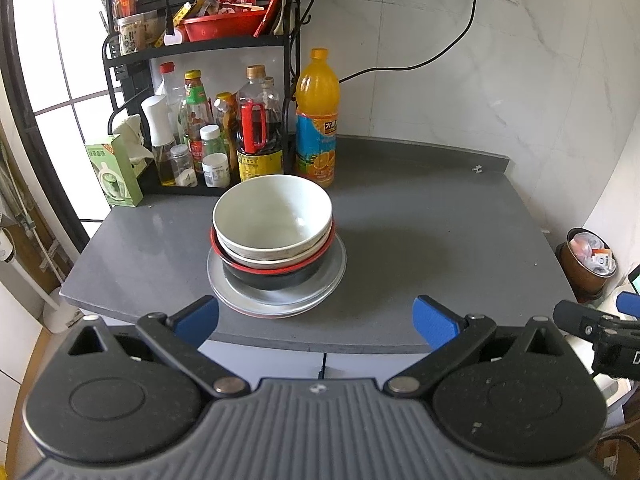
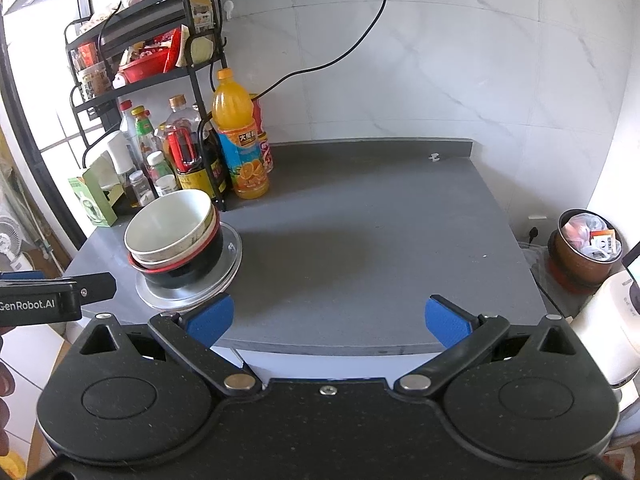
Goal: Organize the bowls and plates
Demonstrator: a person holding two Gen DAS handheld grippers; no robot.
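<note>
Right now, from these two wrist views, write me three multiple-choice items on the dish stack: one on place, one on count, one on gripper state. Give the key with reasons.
1. Where does the stack of bowls stand?
A. on the metal plates
B. on the rack shelf
C. in the bin on the floor

2. How many bowls are nested in the stack?
A. one
B. three
C. six

3. How are the fingers of the left gripper and the right gripper?
A. both spread open and empty
B. both shut on a bowl
C. left shut on a plate, right open

Key:
1 A, the black bowl at the bottom sits on the metal plates on the grey counter.
2 B, two white bowls sit inside a black one with a red rim.
3 A, in each wrist view the blue pads stand wide apart with nothing between them.
</note>
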